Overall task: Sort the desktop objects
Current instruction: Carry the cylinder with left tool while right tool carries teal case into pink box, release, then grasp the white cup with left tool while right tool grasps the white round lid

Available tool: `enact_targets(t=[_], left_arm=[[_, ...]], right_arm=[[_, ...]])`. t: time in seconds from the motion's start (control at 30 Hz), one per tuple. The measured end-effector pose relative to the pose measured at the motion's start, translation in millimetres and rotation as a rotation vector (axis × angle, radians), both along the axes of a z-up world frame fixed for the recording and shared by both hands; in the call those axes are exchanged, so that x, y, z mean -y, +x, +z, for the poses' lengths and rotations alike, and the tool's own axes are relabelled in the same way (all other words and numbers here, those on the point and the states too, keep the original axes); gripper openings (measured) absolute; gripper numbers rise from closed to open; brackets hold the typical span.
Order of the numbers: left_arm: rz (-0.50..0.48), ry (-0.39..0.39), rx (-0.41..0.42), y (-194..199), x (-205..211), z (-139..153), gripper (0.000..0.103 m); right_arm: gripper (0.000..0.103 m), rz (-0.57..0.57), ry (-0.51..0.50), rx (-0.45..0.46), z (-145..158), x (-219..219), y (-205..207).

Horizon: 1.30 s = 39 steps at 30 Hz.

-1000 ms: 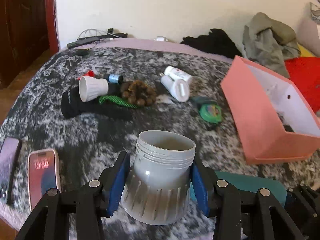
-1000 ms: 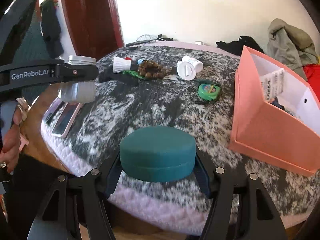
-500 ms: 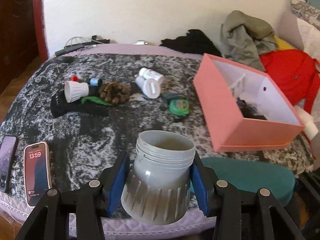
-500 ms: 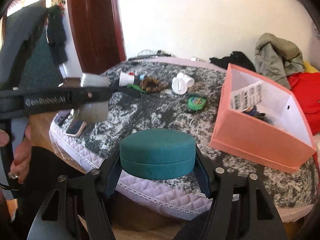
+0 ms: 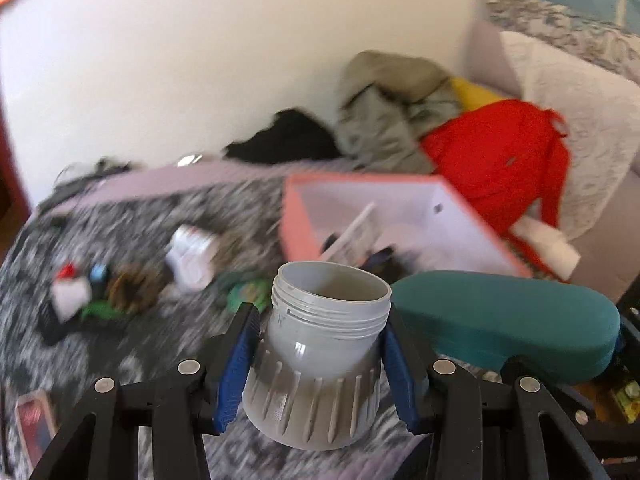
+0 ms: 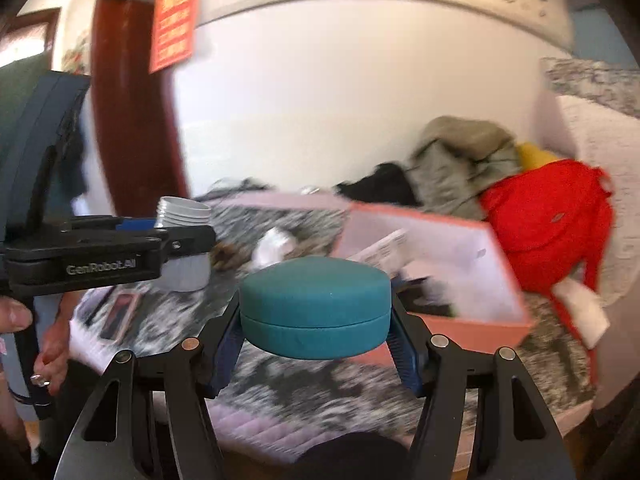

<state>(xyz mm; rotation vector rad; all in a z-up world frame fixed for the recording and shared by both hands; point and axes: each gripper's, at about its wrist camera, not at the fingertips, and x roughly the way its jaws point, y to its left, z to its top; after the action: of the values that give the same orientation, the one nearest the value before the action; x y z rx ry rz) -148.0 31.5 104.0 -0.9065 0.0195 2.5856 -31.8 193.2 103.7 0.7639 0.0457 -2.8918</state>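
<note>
My left gripper [image 5: 316, 344] is shut on a grey plastic jar [image 5: 320, 352], open mouth up, held above the table. The jar also shows in the right wrist view [image 6: 182, 240]. My right gripper [image 6: 316, 332] is shut on a round teal case [image 6: 315, 306], held above the table's front edge; the case also shows in the left wrist view [image 5: 508, 320], to the right of the jar. A pink open box [image 5: 472, 220] with several items inside lies beyond both grippers. Both views are blurred.
White bottles [image 5: 192, 252], a green tape measure [image 5: 248, 294], brown beads [image 5: 134, 284] and a white cup [image 5: 70, 294] lie on the speckled cloth [image 5: 120, 344]. A phone [image 5: 34, 420] lies at front left. Clothes and a red bag [image 5: 504, 160] are piled behind the box.
Both grippers have risen and swung right with their loads. The pink box has come nearer the middle of both views; the loose items have slid left.
</note>
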Motion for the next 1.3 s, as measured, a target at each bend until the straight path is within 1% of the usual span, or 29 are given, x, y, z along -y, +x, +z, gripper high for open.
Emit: enact_targets(t=[0.13,0.2,0.3,0.4,0.47,0.5,0.53,0.57,0.6,0.63,0.7,0.77,0.87,0.97,1.03,1.17,1.3], left_arm=[[-0.073,0.007,-0.047,-20.9,-39.3,22.7,0.051],[-0.100,0.010,-0.052,-37.5,-58.0,27.0,0.051],[-0.130,0.015,-0.033,-67.2,-81.3,22.2,0.051],[-0.147,0.020,0.010,-105.1,-99.5,4.6,0.053],[-0.138,0.016,0.061,-127.1,-104.5,-8.9,0.073],[-0.125,0.015,0.092,-138.2,-105.2,-16.3,0.086],[-0.111,0.013,0.124,-149.3,-106.0,-23.6,0.086],[-0.098,0.012,0.156,-160.4,-106.8,-31.0,0.086],[-0.085,0.011,0.161,-163.6,-102.4,-35.6,0.087],[-0.073,0.009,0.162,-165.5,-97.1,-39.7,0.087],[-0.031,-0.006,0.165,-166.6,-82.1,-47.6,0.087],[0.006,-0.014,0.173,-164.8,-66.6,-52.9,0.087],[0.051,-0.020,0.180,-157.1,-40.1,-57.8,0.087],[0.098,-0.038,0.170,-145.0,-11.0,-60.1,0.087],[0.132,-0.041,0.170,-137.0,12.5,-62.3,0.087],[0.238,-0.038,0.186,-126.1,71.9,-70.3,0.087],[0.356,-0.034,0.203,-123.0,135.3,-84.1,0.088]], right_arm=[[0.067,-0.100,0.001,-0.037,16.1,-38.9,-15.3],[0.067,-0.138,0.003,-0.052,22.2,-54.4,-26.2],[0.067,-0.184,0.007,-0.059,25.5,-74.8,-46.9],[0.068,-0.206,0.001,-0.042,17.3,-94.3,-75.6],[0.068,-0.189,0.017,0.000,-0.5,-104.5,-110.7],[0.070,-0.191,0.038,0.052,-13.0,-108.7,-132.2],[0.071,-0.225,0.067,0.130,-28.1,-113.1,-154.9],[0.071,-0.263,0.076,0.181,-38.6,-116.8,-169.2],[0.072,-0.272,0.057,0.190,-42.7,-120.3,-174.7],[0.077,-0.263,0.027,0.186,-44.4,-122.6,-175.9],[0.084,-0.250,-0.006,0.180,-47.8,-121.4,-173.8],[0.084,-0.241,-0.016,0.190,-51.6,-118.3,-174.0],[0.084,-0.196,-0.049,0.214,-54.5,-103.4,-171.0],[0.085,-0.140,-0.053,0.211,-52.1,-74.2,-166.9],[0.087,-0.097,-0.050,0.203,-50.4,-48.4,-160.2],[0.088,0.007,-0.047,0.220,-51.4,2.6,-162.8],[0.089,0.101,-0.067,0.256,-61.8,56.1,-169.9]])
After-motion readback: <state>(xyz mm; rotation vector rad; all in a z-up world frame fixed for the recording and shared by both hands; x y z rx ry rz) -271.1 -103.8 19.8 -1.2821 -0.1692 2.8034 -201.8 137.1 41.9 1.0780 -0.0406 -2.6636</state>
